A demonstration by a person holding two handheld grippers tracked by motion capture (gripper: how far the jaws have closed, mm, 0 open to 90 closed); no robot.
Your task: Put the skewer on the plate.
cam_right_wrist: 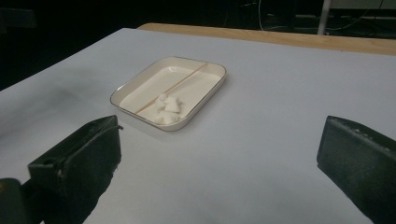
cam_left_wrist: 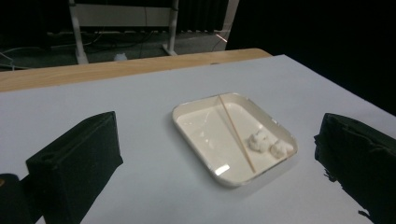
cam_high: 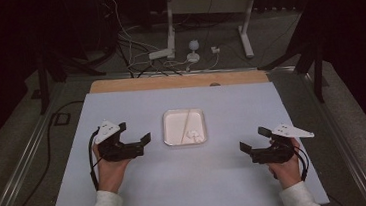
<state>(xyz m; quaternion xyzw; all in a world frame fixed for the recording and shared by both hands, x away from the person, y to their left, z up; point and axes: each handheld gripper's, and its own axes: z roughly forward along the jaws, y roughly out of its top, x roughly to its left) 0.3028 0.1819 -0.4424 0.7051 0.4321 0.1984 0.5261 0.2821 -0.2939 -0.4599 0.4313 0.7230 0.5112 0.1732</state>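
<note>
White tray at mid-bench, between two idle pairs of tongs.
The left tongs stand a little nearer than the right tongs; both gape apart, holding nothing. Across the shallow tray a thin wooden stick runs lengthwise, with cottony white lumps bunched at the near end.
</note>
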